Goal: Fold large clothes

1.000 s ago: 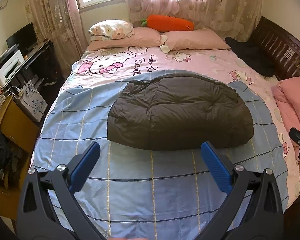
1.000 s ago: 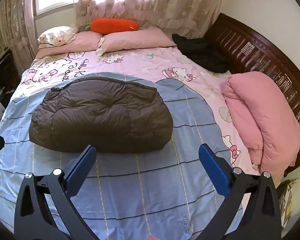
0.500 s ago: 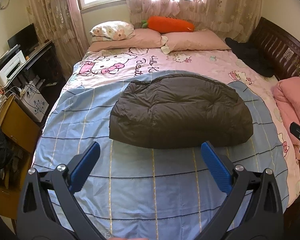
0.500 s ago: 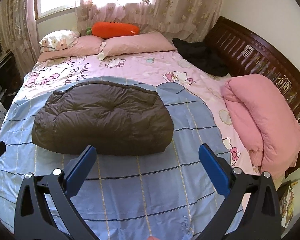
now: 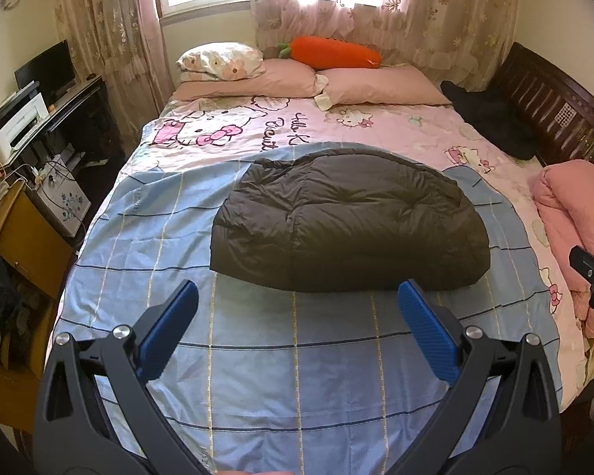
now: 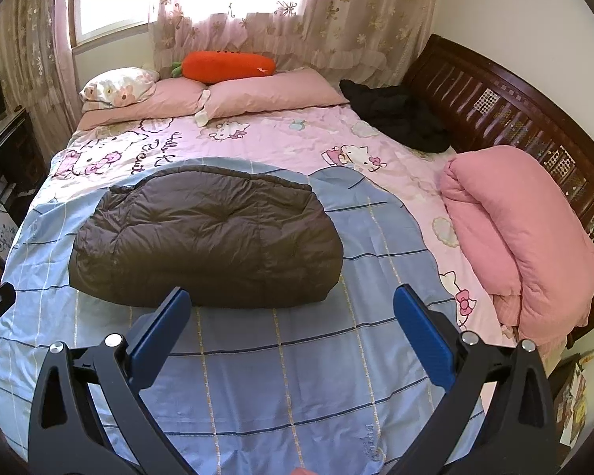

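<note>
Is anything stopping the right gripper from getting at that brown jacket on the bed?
Probably not. The right gripper is open and empty, and only bare blue sheet lies between it and the brown jacket. Nothing rests on the jacket's near edge, so the way looks free.

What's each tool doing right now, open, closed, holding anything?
Left tool: open, holding nothing, above the blue checked sheet.
Right tool: open, holding nothing, short of the folded dark brown puffy jacket.

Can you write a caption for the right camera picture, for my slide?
Open right gripper hovers over blue checked sheet, facing a folded dark puffy jacket.
</note>
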`<state>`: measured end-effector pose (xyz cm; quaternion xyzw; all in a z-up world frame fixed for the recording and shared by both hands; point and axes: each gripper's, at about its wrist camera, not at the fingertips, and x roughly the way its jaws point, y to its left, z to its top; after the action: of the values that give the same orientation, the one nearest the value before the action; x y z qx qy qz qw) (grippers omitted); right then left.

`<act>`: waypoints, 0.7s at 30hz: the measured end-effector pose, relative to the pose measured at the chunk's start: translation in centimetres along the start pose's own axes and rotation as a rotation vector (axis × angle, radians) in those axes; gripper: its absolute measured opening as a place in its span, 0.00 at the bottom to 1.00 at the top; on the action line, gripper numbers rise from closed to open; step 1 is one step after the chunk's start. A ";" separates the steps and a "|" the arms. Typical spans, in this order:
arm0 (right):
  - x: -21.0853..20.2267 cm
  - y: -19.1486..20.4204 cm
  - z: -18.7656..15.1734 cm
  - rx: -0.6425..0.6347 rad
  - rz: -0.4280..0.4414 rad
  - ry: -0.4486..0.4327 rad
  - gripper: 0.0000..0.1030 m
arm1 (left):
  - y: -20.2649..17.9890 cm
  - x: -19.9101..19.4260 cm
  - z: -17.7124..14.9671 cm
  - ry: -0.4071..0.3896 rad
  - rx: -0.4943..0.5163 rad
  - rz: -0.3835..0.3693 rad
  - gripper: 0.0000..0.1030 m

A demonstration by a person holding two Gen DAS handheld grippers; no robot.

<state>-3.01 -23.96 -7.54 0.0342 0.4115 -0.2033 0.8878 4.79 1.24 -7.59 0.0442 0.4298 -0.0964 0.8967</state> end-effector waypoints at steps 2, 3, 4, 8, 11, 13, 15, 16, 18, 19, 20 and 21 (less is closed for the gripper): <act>-0.2 -0.1 -0.1 -0.001 -0.001 -0.004 0.99 | -0.3 -0.1 -0.2 -0.003 0.012 0.003 0.98; -0.3 -0.2 -0.2 0.000 -0.002 -0.007 0.99 | -0.5 -0.2 -0.3 -0.004 0.019 0.001 0.98; -0.4 -0.2 -0.2 0.000 -0.001 -0.007 0.99 | -0.5 -0.2 -0.3 -0.004 0.021 0.000 0.98; -0.8 -0.1 -0.4 0.002 -0.010 -0.015 0.99 | -0.9 -0.5 -0.3 -0.008 0.025 -0.008 0.98; -1.2 0.1 -0.4 -0.012 -0.019 -0.021 0.99 | -0.9 -0.6 -0.3 -0.014 0.022 -0.006 0.98; -1.2 -0.1 -0.3 -0.008 -0.008 -0.020 0.99 | -0.8 -0.6 -0.3 -0.017 0.019 -0.009 0.98; -1.2 0.0 -0.3 -0.017 -0.020 -0.026 0.99 | -0.8 -0.7 -0.2 -0.024 0.020 -0.007 0.98; -1.2 0.1 -0.2 -0.022 -0.027 -0.029 0.99 | -0.8 -0.7 -0.2 -0.026 0.021 -0.008 0.98; -1.0 0.0 -0.1 -0.018 -0.015 -0.024 0.99 | -0.9 -0.7 -0.1 -0.028 0.022 -0.011 0.98; -1.0 -0.1 -0.1 -0.012 -0.010 -0.022 0.99 | -0.9 -0.6 -0.1 -0.027 0.023 -0.013 0.98; -0.9 -0.1 -0.1 -0.010 -0.009 -0.020 0.99 | -0.9 -0.5 -0.1 -0.025 0.025 -0.014 0.98; -0.8 -0.1 -0.1 -0.011 -0.010 -0.018 0.99 | -0.9 -0.4 -0.1 -0.023 0.025 -0.014 0.98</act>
<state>-3.55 -23.74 -6.99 0.0254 0.4048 -0.2058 0.8906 4.25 0.42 -7.34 0.0513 0.4183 -0.1088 0.9003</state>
